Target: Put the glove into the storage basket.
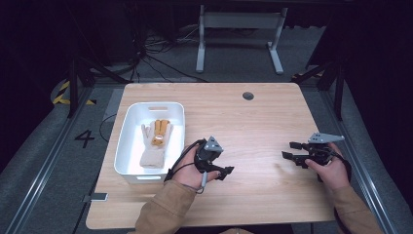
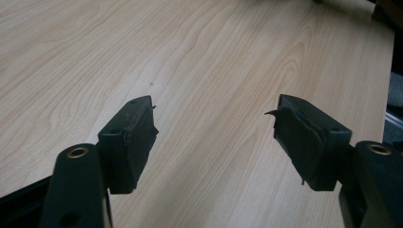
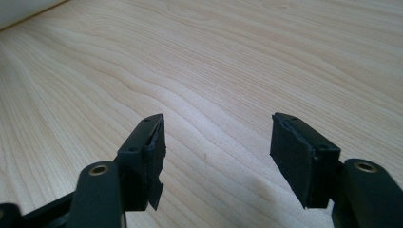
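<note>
Both tools are held released above bare bench: left tool beside the white bin, wherein gloves are laid; right tool near right.

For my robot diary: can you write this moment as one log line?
white plastic bin: holds cream knitted glove | left gripper: open, empty | right gripper: open, empty | wooden table

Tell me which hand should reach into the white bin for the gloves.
Left, probably. The left tool sits right beside the white bin holding the gloves, jaws open and empty. The right tool, also open, is far across the table.
</note>
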`<state>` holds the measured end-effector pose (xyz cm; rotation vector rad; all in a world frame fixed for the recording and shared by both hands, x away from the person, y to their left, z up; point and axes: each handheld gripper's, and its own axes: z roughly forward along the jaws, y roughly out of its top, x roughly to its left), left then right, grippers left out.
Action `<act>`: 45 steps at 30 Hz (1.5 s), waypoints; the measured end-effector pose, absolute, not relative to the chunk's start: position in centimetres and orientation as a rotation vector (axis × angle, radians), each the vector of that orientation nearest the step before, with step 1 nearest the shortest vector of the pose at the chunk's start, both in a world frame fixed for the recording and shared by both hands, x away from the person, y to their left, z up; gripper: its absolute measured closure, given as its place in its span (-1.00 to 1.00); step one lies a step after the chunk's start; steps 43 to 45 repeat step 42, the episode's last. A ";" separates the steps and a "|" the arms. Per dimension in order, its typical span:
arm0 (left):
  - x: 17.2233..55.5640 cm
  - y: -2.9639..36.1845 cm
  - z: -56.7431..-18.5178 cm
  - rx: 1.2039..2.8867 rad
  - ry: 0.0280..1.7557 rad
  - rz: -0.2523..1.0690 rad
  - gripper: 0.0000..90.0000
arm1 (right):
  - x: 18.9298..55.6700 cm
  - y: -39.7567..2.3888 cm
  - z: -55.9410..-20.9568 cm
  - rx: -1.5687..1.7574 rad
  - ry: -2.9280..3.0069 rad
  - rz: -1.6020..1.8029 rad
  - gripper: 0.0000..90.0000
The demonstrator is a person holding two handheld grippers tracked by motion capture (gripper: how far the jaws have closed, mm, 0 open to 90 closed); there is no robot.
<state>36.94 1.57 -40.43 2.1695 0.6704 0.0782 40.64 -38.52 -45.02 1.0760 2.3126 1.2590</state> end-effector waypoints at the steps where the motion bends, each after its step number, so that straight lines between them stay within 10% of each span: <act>1: 37.0 1.5 -40.8 2.171 0.666 0.069 -0.32 | 40.6 -38.4 -45.1 1.069 2.319 1.254 -0.17; 45: 37.0 1.0 -45.6 2.222 0.619 0.052 -0.38 | 41.1 -38.0 -46.0 1.060 2.359 1.263 -0.18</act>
